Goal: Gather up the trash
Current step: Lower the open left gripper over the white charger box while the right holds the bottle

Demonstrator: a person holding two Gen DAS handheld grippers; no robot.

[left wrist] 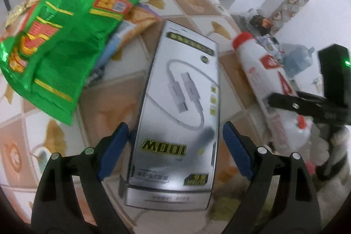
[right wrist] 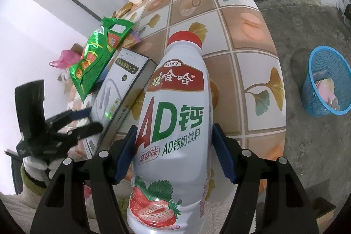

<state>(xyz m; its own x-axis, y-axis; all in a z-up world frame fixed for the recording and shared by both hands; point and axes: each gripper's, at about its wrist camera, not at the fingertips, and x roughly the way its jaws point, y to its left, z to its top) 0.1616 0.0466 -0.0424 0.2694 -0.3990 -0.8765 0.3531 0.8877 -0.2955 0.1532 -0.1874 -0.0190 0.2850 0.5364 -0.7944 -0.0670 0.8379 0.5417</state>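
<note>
A: Silver cardboard cable box point(left wrist: 175, 106) lies on tiled surface point(left wrist: 197, 6), between left tool point(left wrist: 175, 152) pads, jaws apart. Step: grasp.
B: Right tool point(right wrist: 175, 150) clamps white strawberry-milk bottle point(right wrist: 175, 115). Next: close left, carry both to blue basket point(right wrist: 324, 80).

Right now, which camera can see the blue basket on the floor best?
The right wrist view. The blue basket stands on the floor beside the table, in plain sight, with scraps of paper visible inside it. The left wrist view does not show the basket at all; it looks over the silver box and along the tabletop instead.
</note>
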